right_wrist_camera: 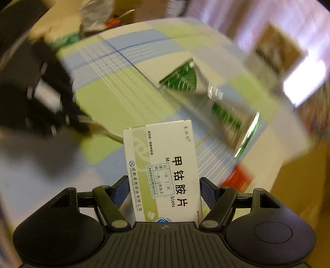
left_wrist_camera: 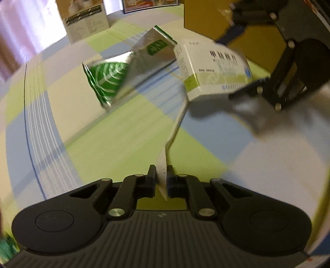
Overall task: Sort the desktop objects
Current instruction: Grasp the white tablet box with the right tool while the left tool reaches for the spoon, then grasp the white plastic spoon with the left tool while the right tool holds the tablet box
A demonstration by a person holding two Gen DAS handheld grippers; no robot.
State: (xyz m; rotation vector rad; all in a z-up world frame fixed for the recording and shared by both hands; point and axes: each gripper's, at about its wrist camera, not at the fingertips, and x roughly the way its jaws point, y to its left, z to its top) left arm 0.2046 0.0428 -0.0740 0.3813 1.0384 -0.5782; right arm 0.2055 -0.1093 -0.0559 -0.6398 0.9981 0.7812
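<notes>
Left wrist view, left to right. A printed carton (left_wrist_camera: pixel 86 20) stands at the far left edge of the checked tablecloth (left_wrist_camera: pixel 123 132), which is green, blue and white. Near the middle, a silver and green foil pouch (left_wrist_camera: pixel 127 70) appears raised off the cloth, though blur leaves that uncertain. The pouch joins a flat silver strip that runs down into the left gripper (left_wrist_camera: pixel 161 177). Its jaws are closed on the strip's lower end, with both pads pressed against it. Just right of the pouch, a white and green medicine box (left_wrist_camera: pixel 212 68) is tilted and off the cloth, held at its right end by the right gripper (left_wrist_camera: pixel 249 86). A brown cardboard box (left_wrist_camera: pixel 206 18) stands behind them.

Right wrist view, left to right. The left gripper (right_wrist_camera: pixel 82 123) shows blurred at the left, clamped on the strip's end. In the centre, the medicine box (right_wrist_camera: pixel 163 173) stands lengthwise between the fingers (right_wrist_camera: pixel 208 192) of the right gripper (right_wrist_camera: pixel 163 191). Both pads bear on its long sides, so the jaws grip the box at a moderate width. Beyond and to the right is the foil pouch (right_wrist_camera: pixel 206 96), heavily blurred. A red object (right_wrist_camera: pixel 237 179) lies at the right, too blurred to identify.
</notes>
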